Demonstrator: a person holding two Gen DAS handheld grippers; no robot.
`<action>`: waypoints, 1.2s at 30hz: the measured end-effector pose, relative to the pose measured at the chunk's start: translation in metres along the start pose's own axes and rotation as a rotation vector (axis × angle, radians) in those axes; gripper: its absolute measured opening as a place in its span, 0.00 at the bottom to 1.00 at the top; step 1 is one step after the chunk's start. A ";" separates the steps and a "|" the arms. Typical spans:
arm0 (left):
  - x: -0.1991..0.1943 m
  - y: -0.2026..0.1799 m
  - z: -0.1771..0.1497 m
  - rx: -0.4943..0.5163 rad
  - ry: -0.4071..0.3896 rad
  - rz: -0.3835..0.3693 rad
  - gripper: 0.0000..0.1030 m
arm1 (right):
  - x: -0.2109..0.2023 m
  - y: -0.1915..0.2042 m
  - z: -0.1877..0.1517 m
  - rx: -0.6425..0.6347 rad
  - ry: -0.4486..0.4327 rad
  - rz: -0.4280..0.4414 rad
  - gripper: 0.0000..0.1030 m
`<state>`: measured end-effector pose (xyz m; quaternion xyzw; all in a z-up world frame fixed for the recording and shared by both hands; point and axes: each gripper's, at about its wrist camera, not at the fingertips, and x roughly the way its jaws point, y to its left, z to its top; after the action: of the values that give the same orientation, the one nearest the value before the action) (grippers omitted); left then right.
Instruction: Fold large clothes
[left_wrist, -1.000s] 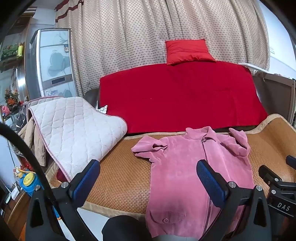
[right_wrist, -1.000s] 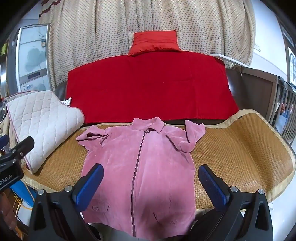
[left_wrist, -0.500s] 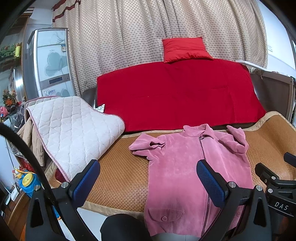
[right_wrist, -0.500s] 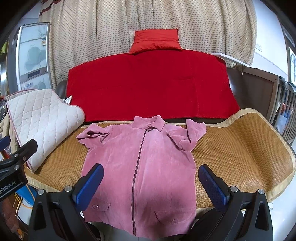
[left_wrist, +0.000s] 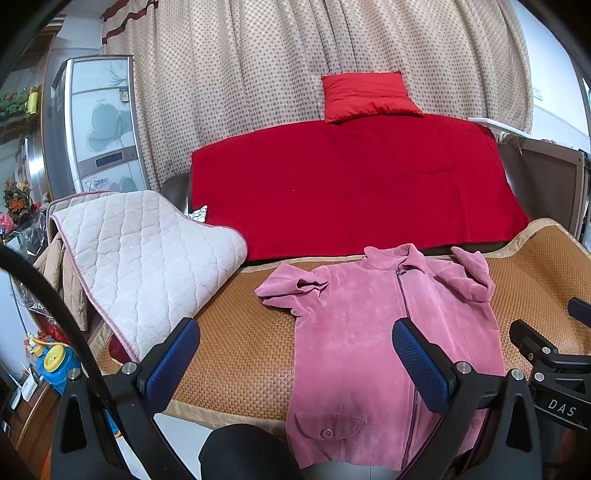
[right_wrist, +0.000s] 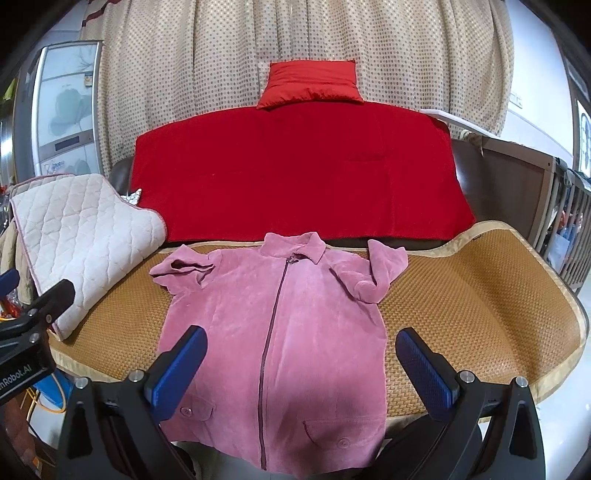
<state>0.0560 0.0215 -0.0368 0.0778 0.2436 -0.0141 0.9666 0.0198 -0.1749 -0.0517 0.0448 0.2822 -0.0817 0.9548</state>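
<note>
Pink jacket (right_wrist: 284, 332) lies flat, zipped, sleeves tucked inward; body unfolded. Left gripper (left_wrist: 295, 354) and right gripper (right_wrist: 299, 358) hover, fingers apart, empty.

- The left claw (left_wrist: 295, 356) is hanging with its jaws spread wide, nothing between the blue pads (left_wrist: 173, 363).
- The right claw (right_wrist: 301, 360) is likewise gaping, both blue pads (right_wrist: 424, 371) bare and gripping nothing.
- The two claws are sitting side by side at about the same height: the right claw's black body is showing at the left claw's right, and the left claw's body at the right claw's left.
</note>
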 end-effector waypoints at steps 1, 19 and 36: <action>0.000 0.000 -0.001 0.001 0.000 0.000 1.00 | 0.000 0.000 0.000 0.000 0.000 -0.001 1.00; 0.002 0.004 -0.008 -0.004 0.016 0.000 1.00 | 0.006 -0.002 0.000 -0.041 0.009 -0.034 1.00; 0.022 0.000 -0.009 0.003 0.050 0.004 1.00 | 0.022 -0.002 0.006 -0.058 0.044 -0.052 1.00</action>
<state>0.0712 0.0231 -0.0551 0.0799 0.2674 -0.0106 0.9602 0.0409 -0.1810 -0.0594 0.0116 0.3065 -0.0973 0.9468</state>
